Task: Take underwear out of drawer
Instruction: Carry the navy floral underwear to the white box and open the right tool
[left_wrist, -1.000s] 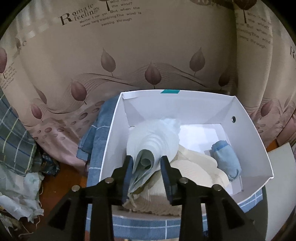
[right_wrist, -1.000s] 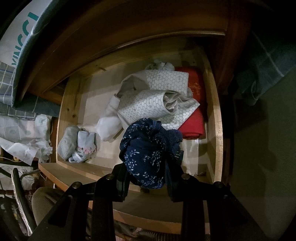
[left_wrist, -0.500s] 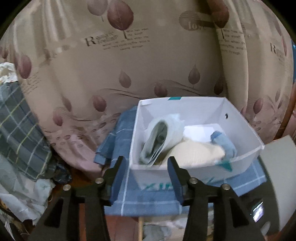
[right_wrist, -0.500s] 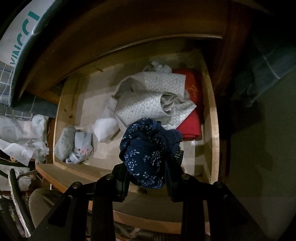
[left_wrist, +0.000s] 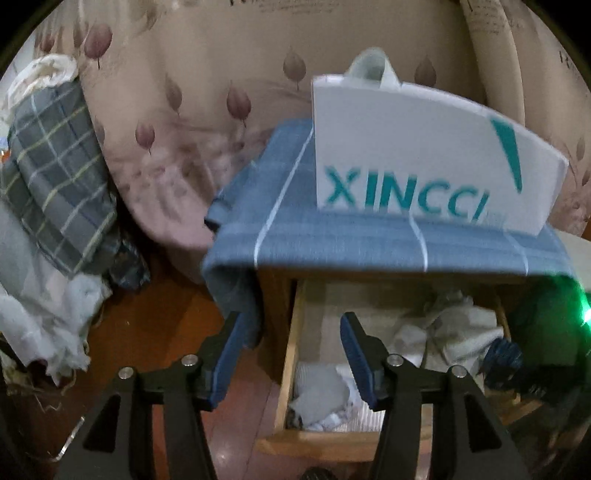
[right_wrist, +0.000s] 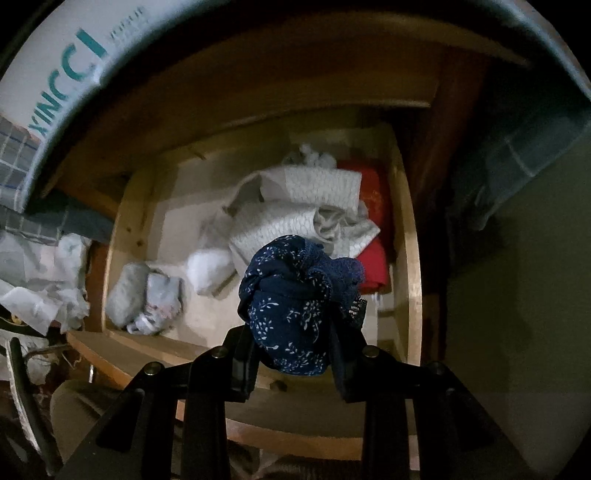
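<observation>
My right gripper (right_wrist: 293, 349) is shut on a rolled navy floral underwear (right_wrist: 291, 302) and holds it above the front of the open wooden drawer (right_wrist: 412, 258). The drawer holds white patterned garments (right_wrist: 291, 218), a red cloth (right_wrist: 376, 251) and grey rolled pieces (right_wrist: 144, 295). My left gripper (left_wrist: 291, 354) is open and empty, above the drawer's left wall (left_wrist: 291, 354). The drawer (left_wrist: 290, 369) with grey and white garments (left_wrist: 321, 391) shows below it. The navy underwear (left_wrist: 502, 354) and the right gripper show at the right of the left wrist view.
A white XINCCI box (left_wrist: 417, 162) stands on a blue checked cloth (left_wrist: 332, 236) on top of the cabinet. A leaf-print curtain (left_wrist: 184, 92) hangs behind. A plaid cloth (left_wrist: 55, 166) and crumpled white fabric (left_wrist: 48, 314) lie left, over a reddish floor (left_wrist: 147, 332).
My left gripper let go of the garment in the white box, opened, and dropped down to the drawer's level. My right gripper rose slightly with the navy underwear.
</observation>
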